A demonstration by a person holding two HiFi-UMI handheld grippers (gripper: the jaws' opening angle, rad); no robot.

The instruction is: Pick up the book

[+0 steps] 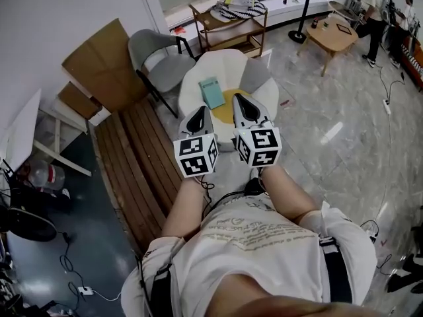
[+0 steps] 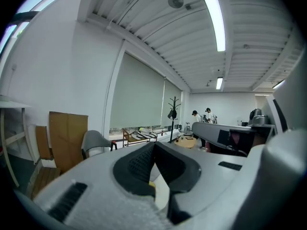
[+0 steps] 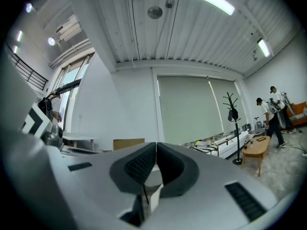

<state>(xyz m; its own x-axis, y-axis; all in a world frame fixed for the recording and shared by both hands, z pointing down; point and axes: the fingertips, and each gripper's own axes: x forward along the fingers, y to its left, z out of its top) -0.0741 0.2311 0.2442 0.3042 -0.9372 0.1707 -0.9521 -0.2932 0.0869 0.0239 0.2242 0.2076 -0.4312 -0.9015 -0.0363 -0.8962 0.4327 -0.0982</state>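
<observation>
A teal book [image 1: 212,92] lies flat on a white flower-shaped table [image 1: 198,74] with a yellow centre, in the head view. Both grippers hover side by side on the near side of that table, pointing toward it. My left gripper [image 1: 197,113] is shut with nothing between its jaws, and its tips are short of the book. My right gripper [image 1: 238,98] is shut and empty too, just right of the book. In the left gripper view the shut jaw tips [image 2: 153,145] meet ahead; the right gripper view shows its shut tips [image 3: 156,145] the same way. The book is hidden in both gripper views.
A grey chair [image 1: 155,61] stands left of the table beside cardboard sheets [image 1: 99,65]. A wooden bench [image 1: 135,157] runs along the left. Behind are a wooden rack [image 1: 231,24], a low wooden table [image 1: 332,35] and people [image 1: 373,15] at the far right.
</observation>
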